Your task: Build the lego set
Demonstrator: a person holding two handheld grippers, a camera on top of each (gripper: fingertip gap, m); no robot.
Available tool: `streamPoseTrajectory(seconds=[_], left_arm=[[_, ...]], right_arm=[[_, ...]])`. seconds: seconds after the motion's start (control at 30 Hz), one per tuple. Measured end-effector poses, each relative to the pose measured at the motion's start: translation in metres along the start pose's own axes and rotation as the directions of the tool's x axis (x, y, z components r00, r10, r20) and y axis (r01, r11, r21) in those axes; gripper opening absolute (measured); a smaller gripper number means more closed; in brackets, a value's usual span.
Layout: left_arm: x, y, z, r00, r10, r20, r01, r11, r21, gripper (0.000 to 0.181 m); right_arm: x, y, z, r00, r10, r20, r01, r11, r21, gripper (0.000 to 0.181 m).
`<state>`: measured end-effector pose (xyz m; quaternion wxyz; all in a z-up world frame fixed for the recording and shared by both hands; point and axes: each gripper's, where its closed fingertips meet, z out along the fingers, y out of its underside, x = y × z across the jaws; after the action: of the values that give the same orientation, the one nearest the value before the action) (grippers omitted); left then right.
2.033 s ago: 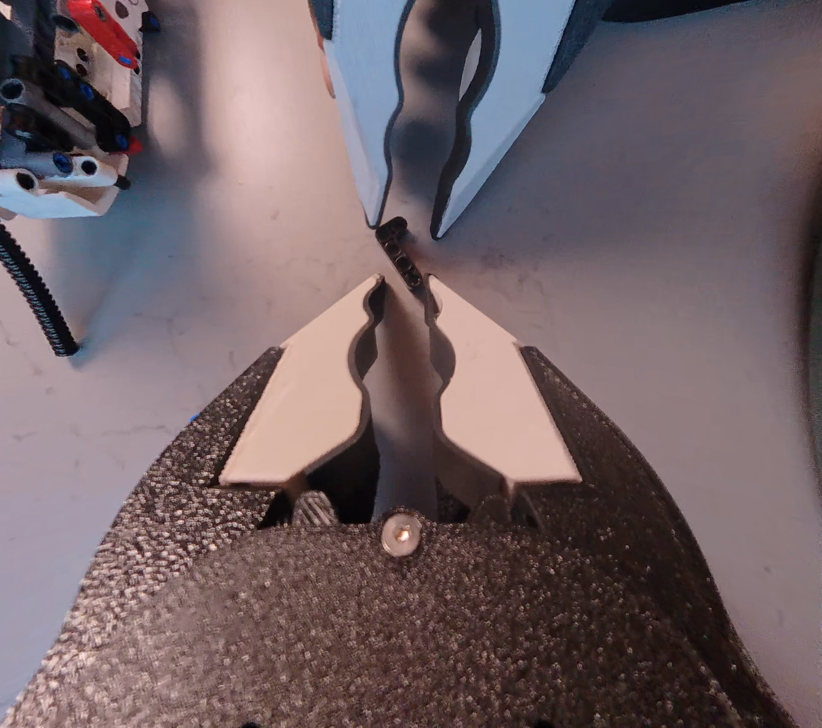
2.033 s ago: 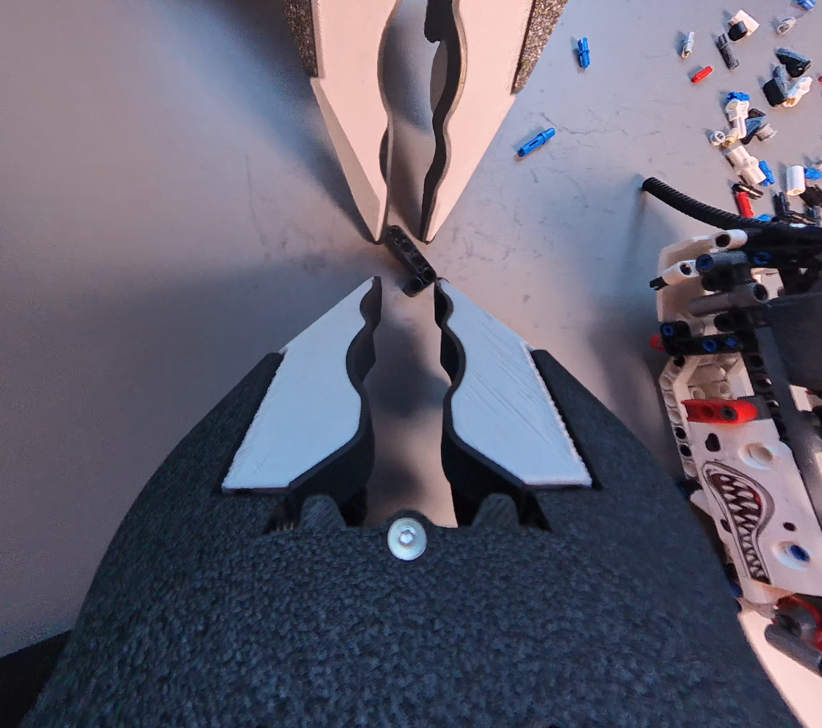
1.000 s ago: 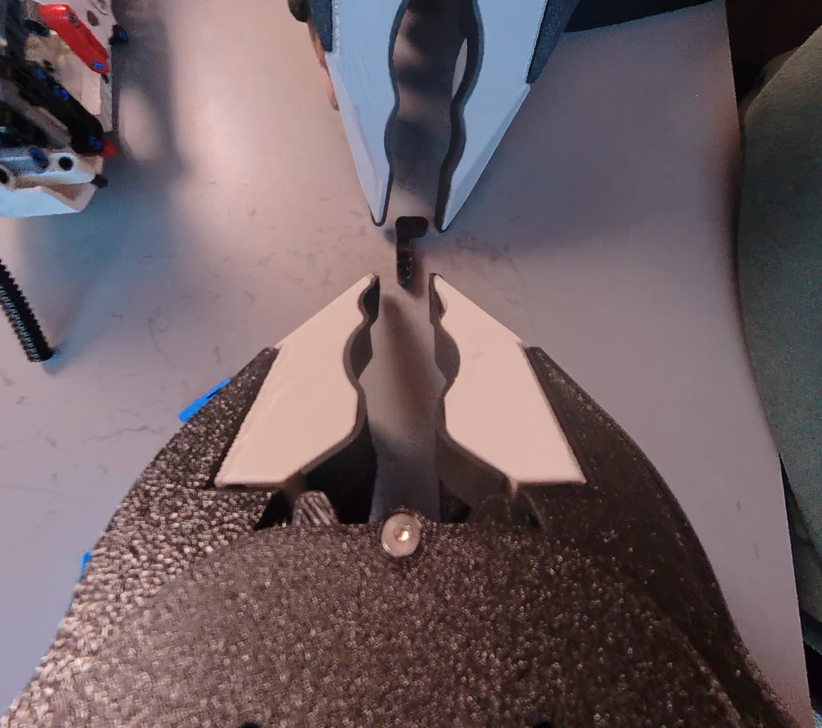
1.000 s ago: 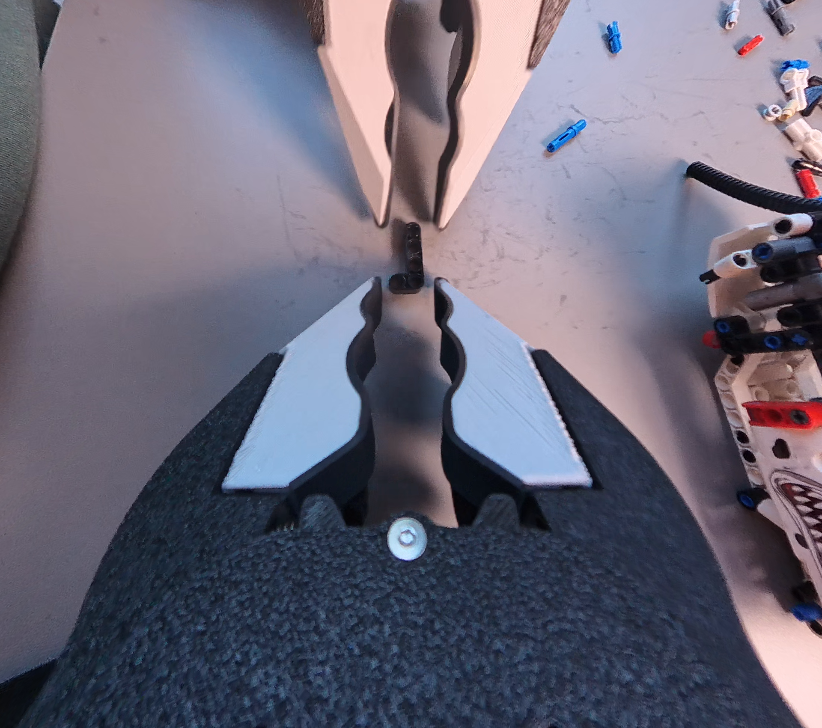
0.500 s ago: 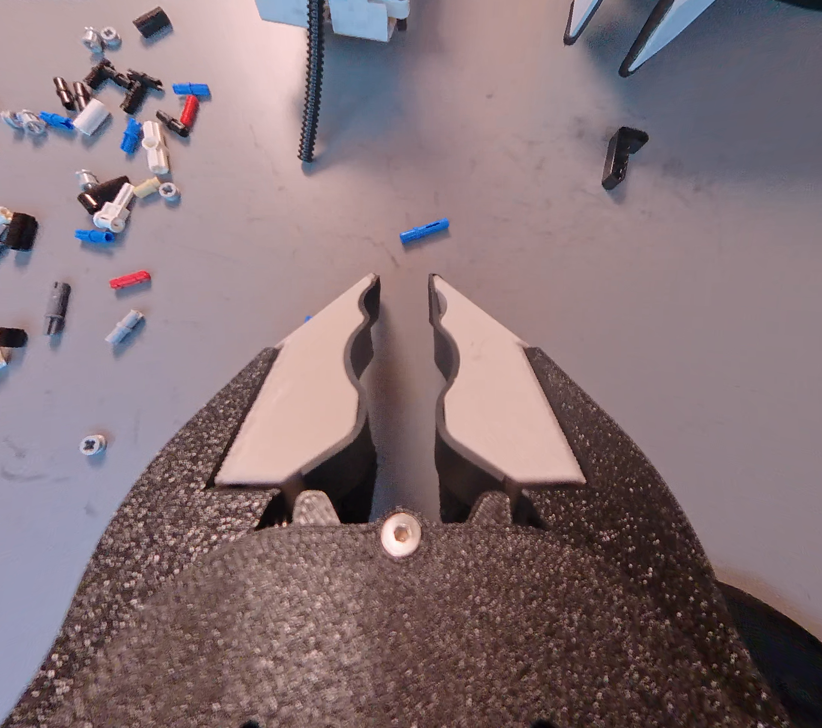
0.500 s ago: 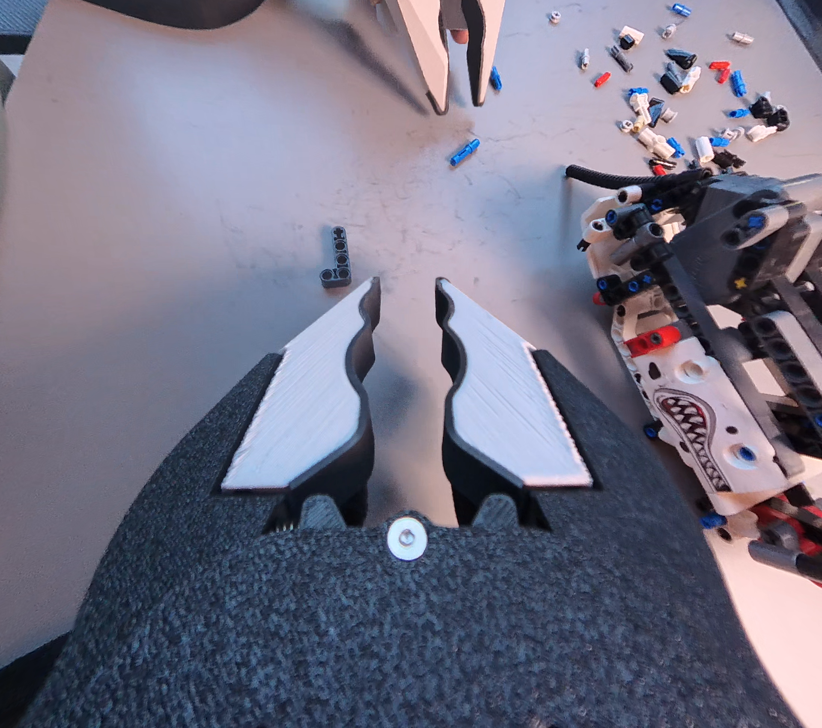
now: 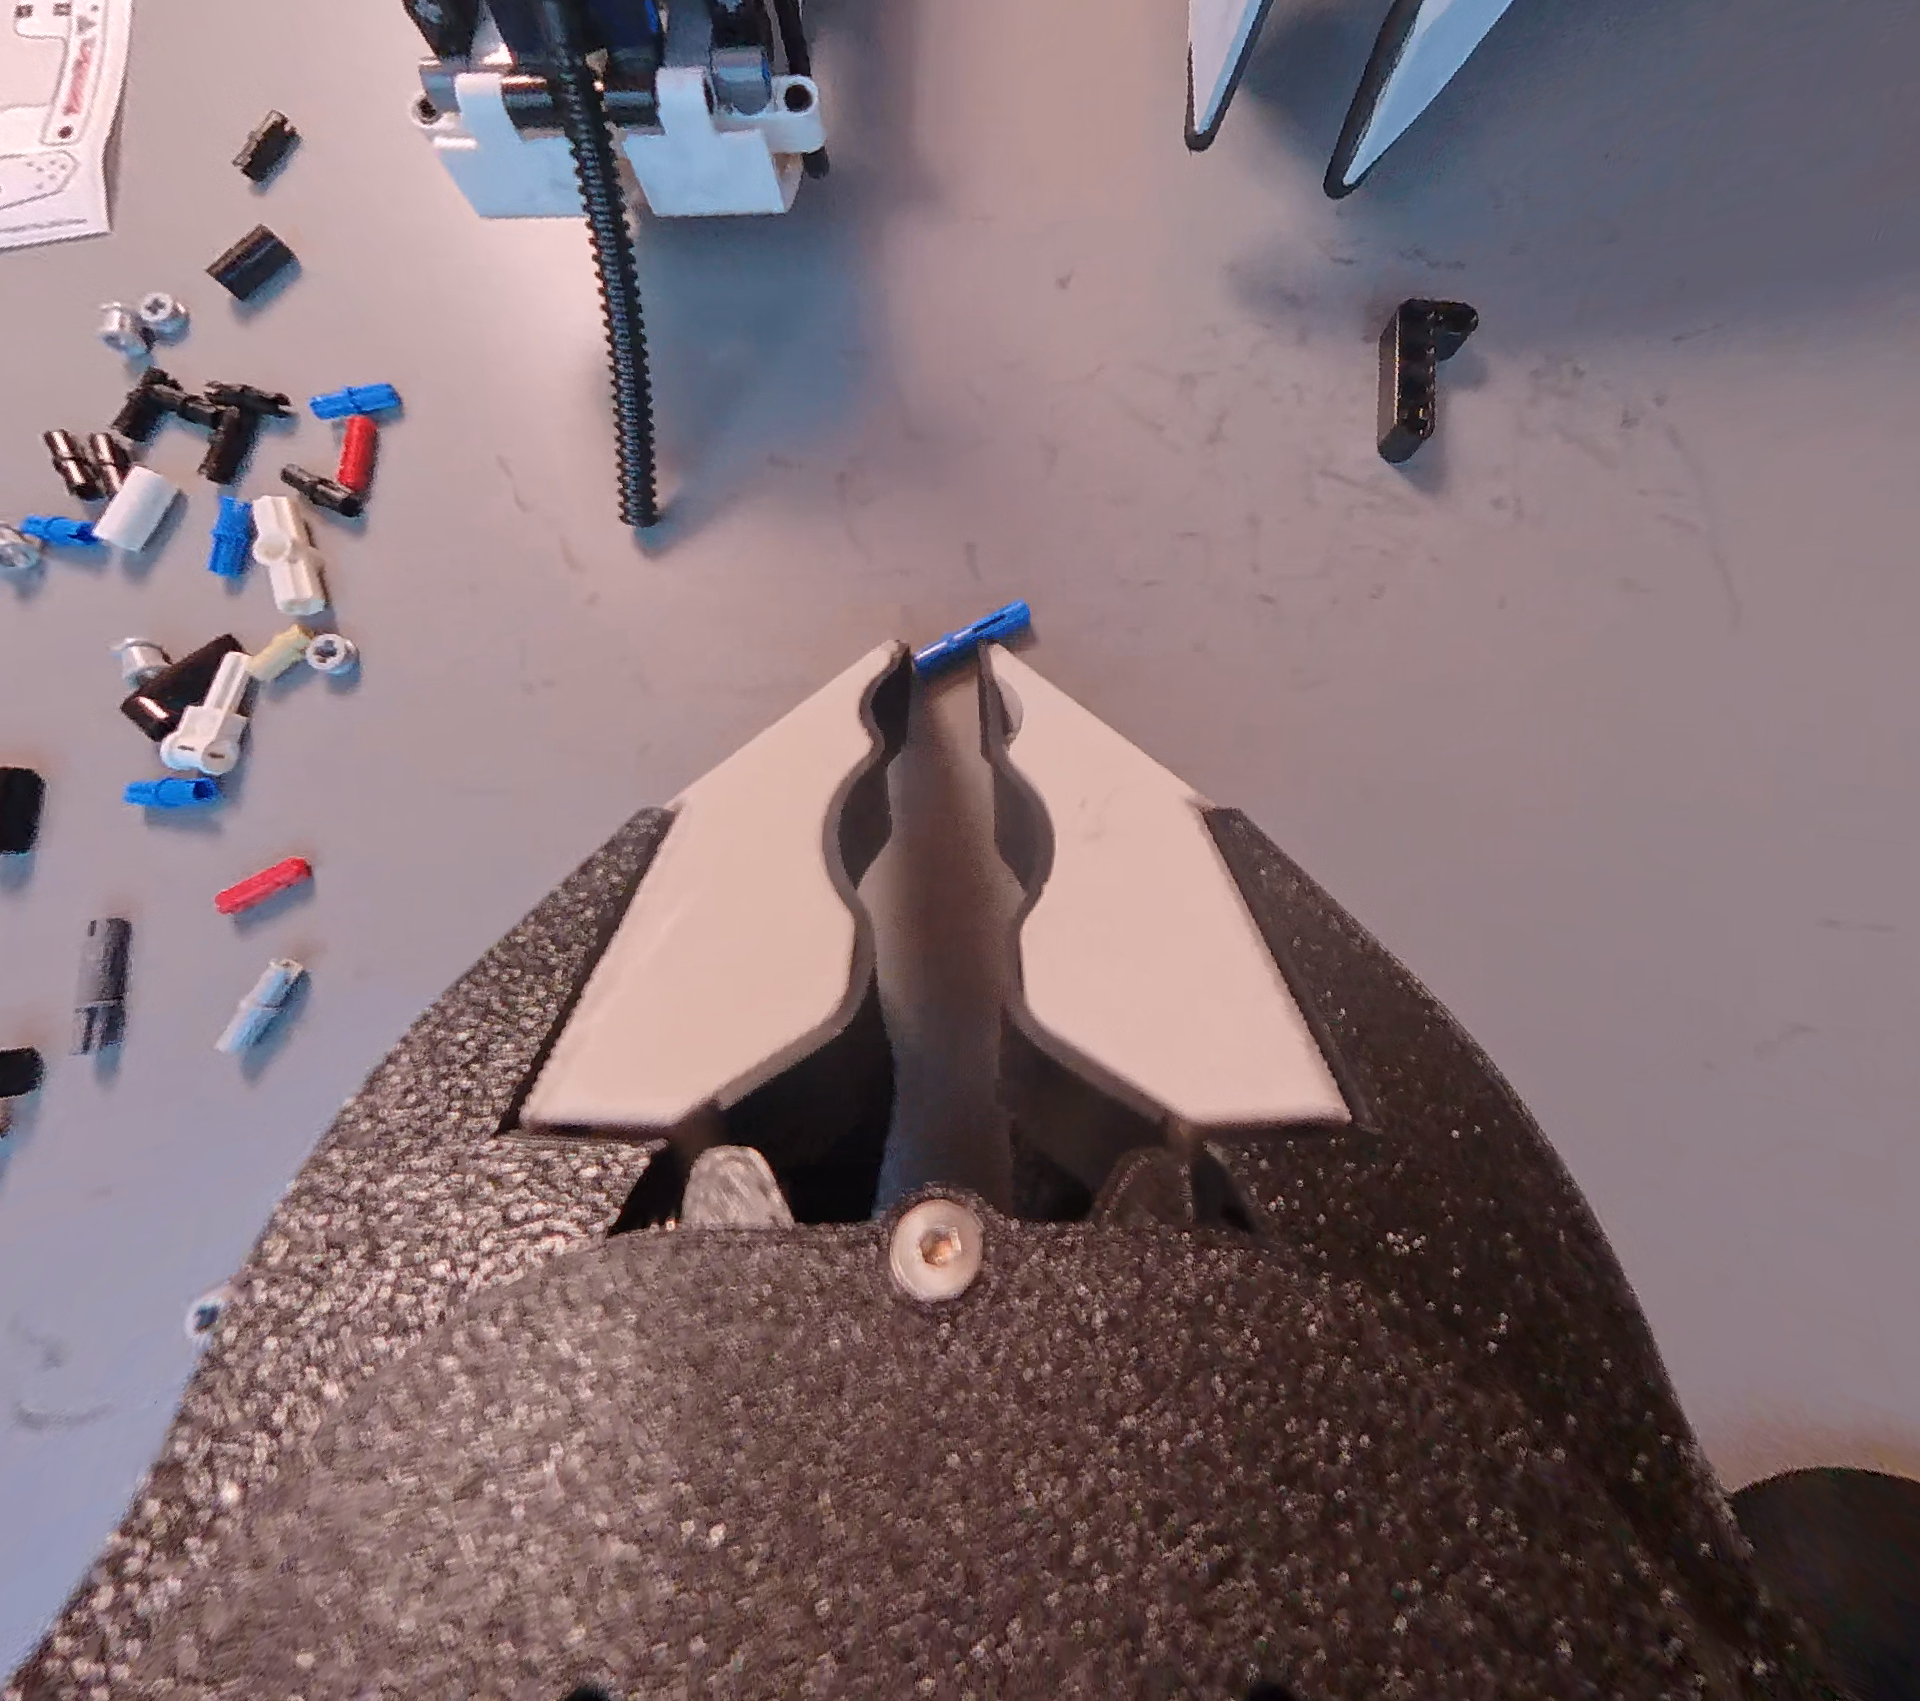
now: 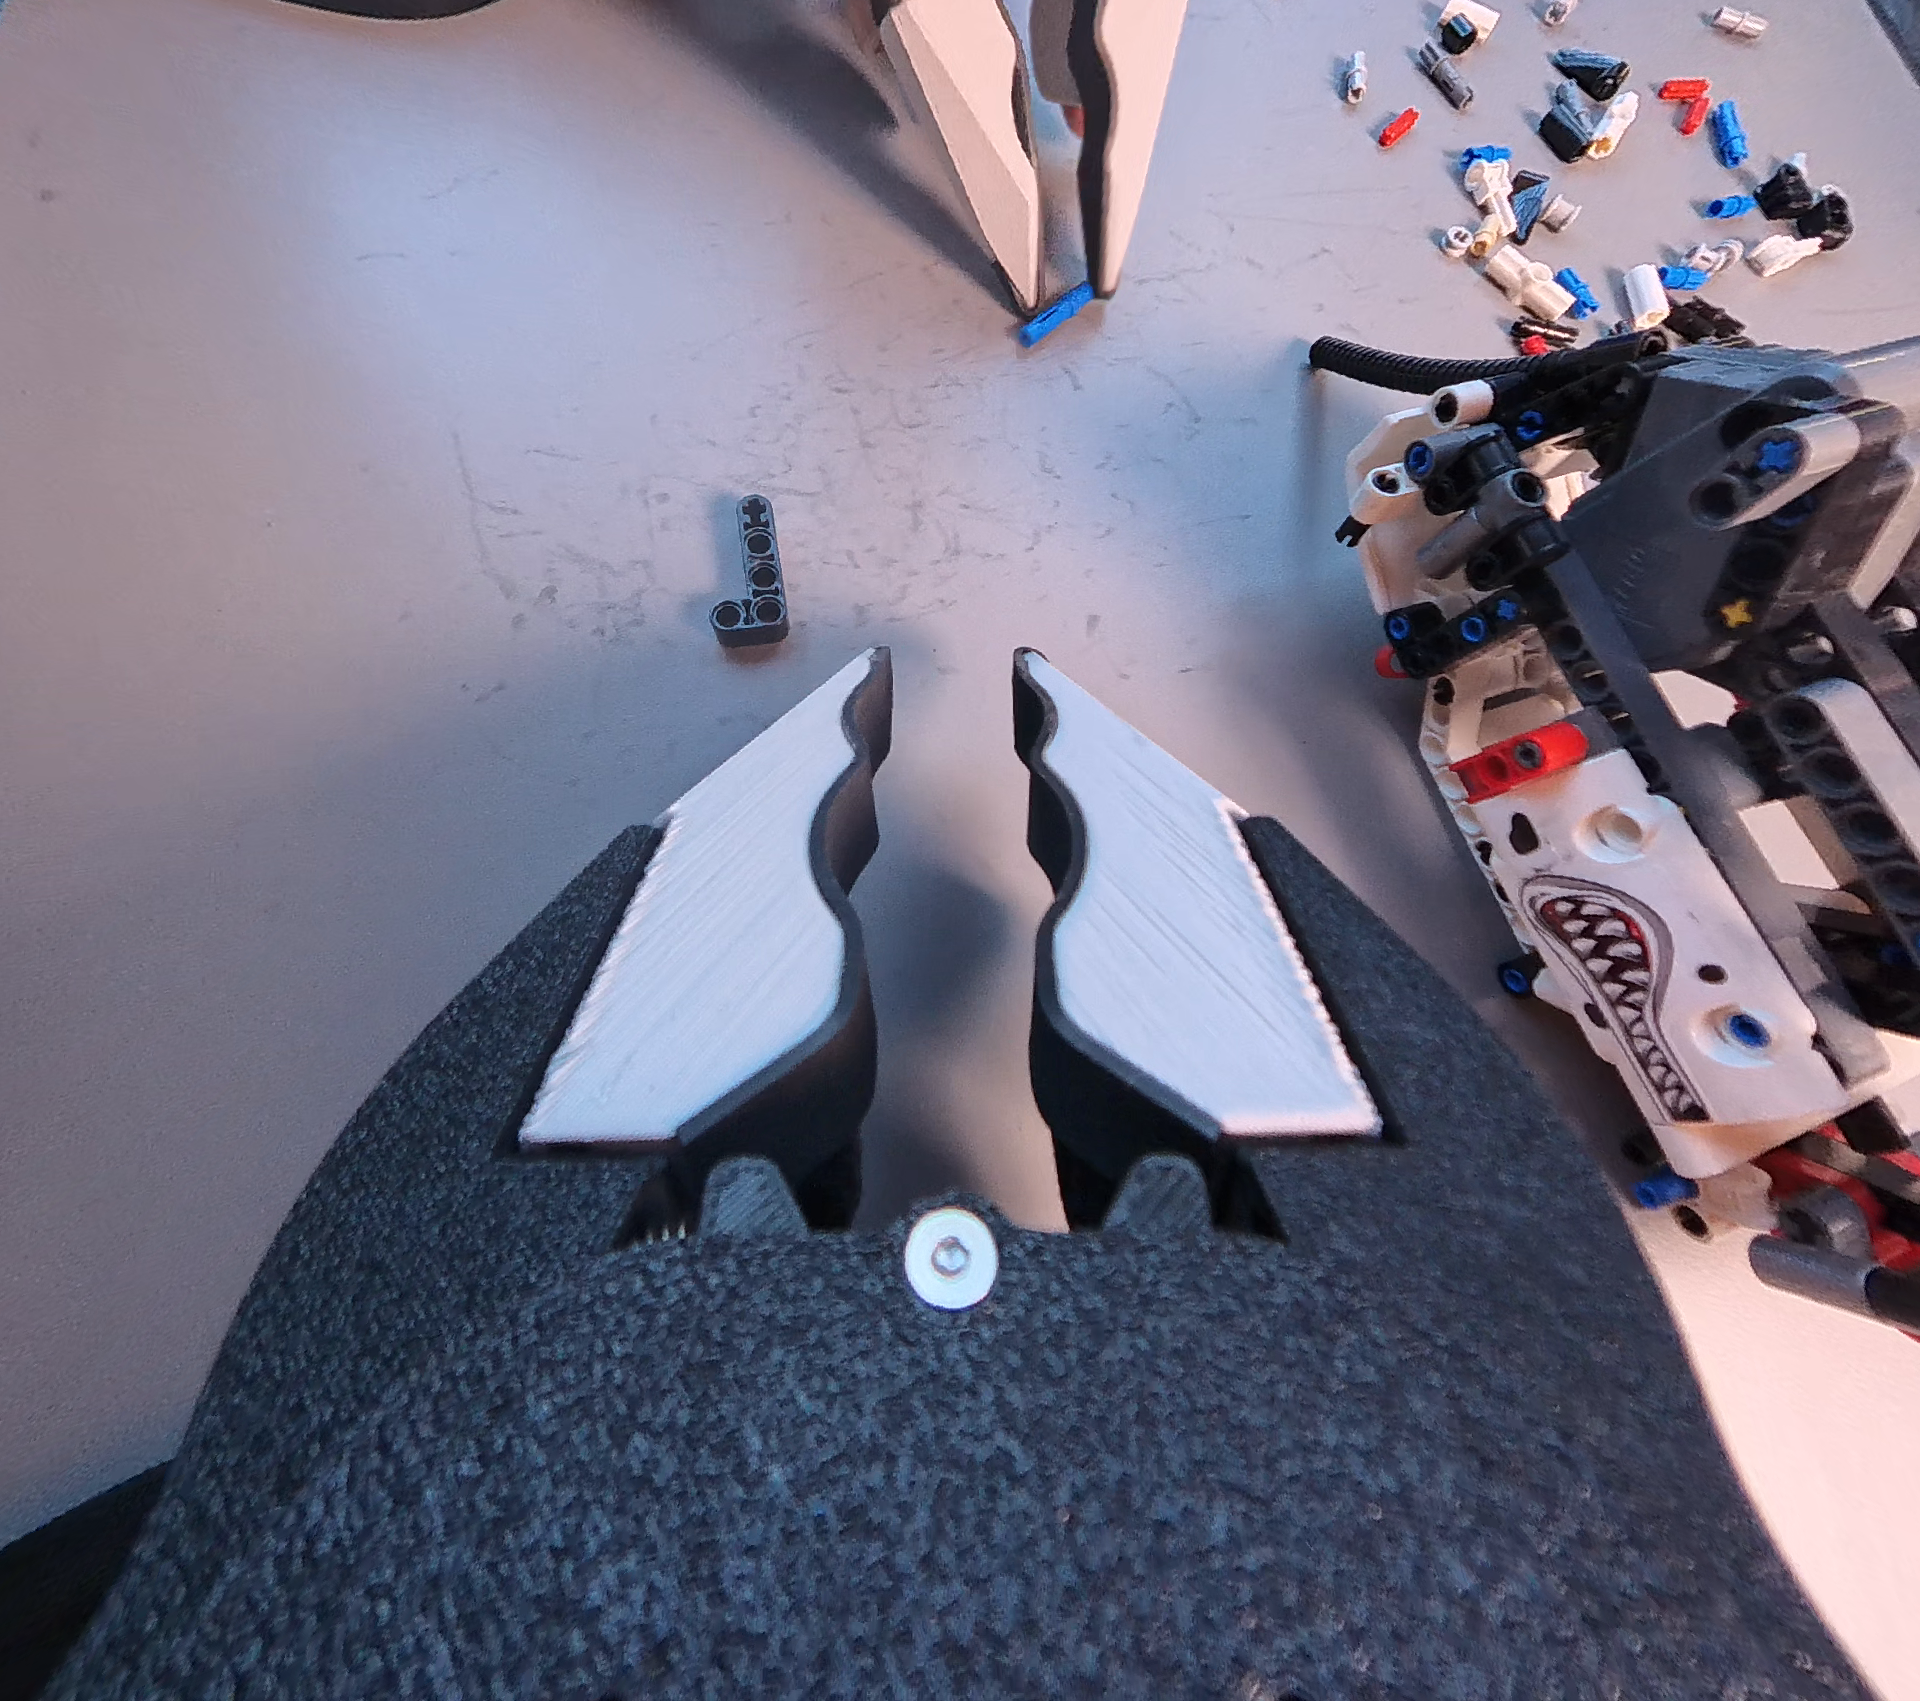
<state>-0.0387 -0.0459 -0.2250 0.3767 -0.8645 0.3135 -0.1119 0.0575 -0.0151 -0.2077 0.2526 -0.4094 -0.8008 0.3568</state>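
Blue pin lies flat, crosswise at left tongs' tips.

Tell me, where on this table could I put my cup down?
Bare table lies beyond the black L-shaped piece, away from the model. Crowded: the loose parts beside the model. The left tongs sit at a blue pin.

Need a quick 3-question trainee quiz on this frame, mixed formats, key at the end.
1. True or false: the black L-shaped beam is held by the right gripper.
2. Which piece sits at the left gripper tips? A red pin, B blue pin, C white connector.
3. Fill in: the black ribbed hose hangs from the ____.

Key: 1 false, it lies on the table. 2 B. 3 partly built model.
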Motion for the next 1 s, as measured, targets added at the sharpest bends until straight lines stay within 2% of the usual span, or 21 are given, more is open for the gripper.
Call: streamPoseTrajectory(seconds=[0.1,0.27,0.4,0.5,0.6,0.73,0.87,1.0], left_arm=[[0.004,0.0,0.001,1.0,0.003,-0.003,-0.003,1.0,-0.007,0.004],[0.007,-0.002,0.001,1.0,-0.021,0.021,0.021,1.0,-0.012,0.003],[0.029,-0.034,-0.007,0.988,-0.11,-0.105,0.126,0.979,0.162,0.003],[0.05,-0.073,-0.023,0.956,-0.137,-0.259,0.223,0.915,0.337,0.003],[0.064,-0.099,-0.036,0.921,-0.128,-0.368,0.296,0.844,0.447,0.003],[0.073,-0.109,-0.039,0.899,-0.123,-0.42,0.335,0.812,0.479,0.003],[0.074,-0.112,-0.042,0.894,-0.122,-0.432,0.347,0.798,0.493,0.003],[0.073,-0.113,-0.044,0.895,-0.126,-0.429,0.353,0.789,0.504,0.003]], right_arm=[[0.0,0.0,0.001,1.0,-0.004,-0.002,0.004,1.0,-0.003,0.022],[0.001,-0.002,0.001,1.0,-0.012,-0.018,0.012,1.0,0.002,0.022],[0.003,-0.019,-0.001,0.999,-0.015,-0.045,0.019,0.996,0.088,0.022],[-0.001,-0.048,-0.008,0.999,-0.009,-0.049,0.02,0.97,0.241,0.024],[-0.008,-0.077,-0.022,1.0,0.02,-0.016,-0.012,0.918,0.396,0.025],[-0.014,-0.101,-0.034,0.998,0.059,0.023,-0.062,0.854,0.517,0.02],[-0.018,-0.102,-0.033,0.998,0.053,0.045,-0.069,0.851,0.521,0.005],[-0.019,-0.103,-0.034,0.995,0.065,0.07,-0.092,0.842,0.532,0.008]])
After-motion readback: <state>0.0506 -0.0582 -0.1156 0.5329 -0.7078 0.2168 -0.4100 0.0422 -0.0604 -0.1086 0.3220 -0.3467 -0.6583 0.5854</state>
